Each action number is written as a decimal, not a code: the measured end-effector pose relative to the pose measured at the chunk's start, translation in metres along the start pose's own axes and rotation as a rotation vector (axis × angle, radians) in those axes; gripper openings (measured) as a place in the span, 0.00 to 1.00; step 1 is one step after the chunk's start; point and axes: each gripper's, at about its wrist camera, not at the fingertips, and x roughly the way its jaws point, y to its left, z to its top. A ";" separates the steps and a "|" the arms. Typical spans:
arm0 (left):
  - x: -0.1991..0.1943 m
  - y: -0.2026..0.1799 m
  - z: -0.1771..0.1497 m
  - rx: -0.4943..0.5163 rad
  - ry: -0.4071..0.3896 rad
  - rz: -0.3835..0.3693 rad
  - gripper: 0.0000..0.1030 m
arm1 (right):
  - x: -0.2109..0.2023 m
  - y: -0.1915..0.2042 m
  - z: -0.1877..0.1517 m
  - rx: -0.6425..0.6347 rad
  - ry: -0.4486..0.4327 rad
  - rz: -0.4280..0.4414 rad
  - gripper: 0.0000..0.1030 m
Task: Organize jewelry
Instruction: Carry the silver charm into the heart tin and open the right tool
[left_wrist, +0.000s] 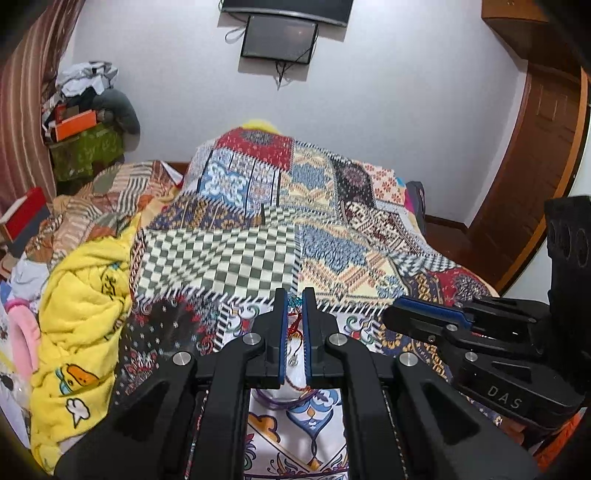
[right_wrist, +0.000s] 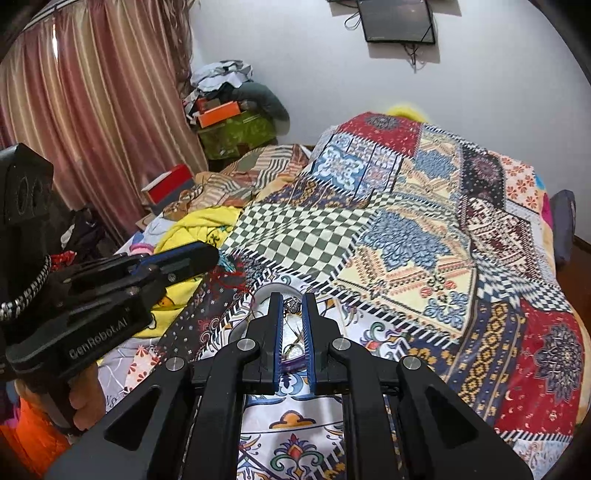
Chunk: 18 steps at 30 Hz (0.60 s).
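Both grippers are black plastic with blue ribbed pads on the inner faces of their fingers and round silver screws at the joints. The right gripper (left_wrist: 424, 319) is marked "DAS"; the left gripper (right_wrist: 177, 260) reads "GenRobot.AI" and carries a black-and-white braided cord (right_wrist: 26, 291).

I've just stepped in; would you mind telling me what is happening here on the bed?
A person is sorting jewelry on a patchwork bedspread, a handheld gripper in each hand. The left gripper is nearly closed around a red thread piece with a turquoise tassel. The right gripper is closed to a narrow gap around a small silvery piece over a clear container.
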 end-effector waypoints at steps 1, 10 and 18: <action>0.002 0.001 -0.002 -0.004 0.007 -0.002 0.05 | 0.002 0.000 -0.001 0.000 0.005 0.001 0.09; 0.023 0.015 -0.020 -0.039 0.064 -0.014 0.05 | 0.031 0.002 -0.009 0.002 0.072 0.012 0.09; 0.039 0.020 -0.035 -0.047 0.116 -0.032 0.05 | 0.059 0.005 -0.016 -0.010 0.135 0.009 0.09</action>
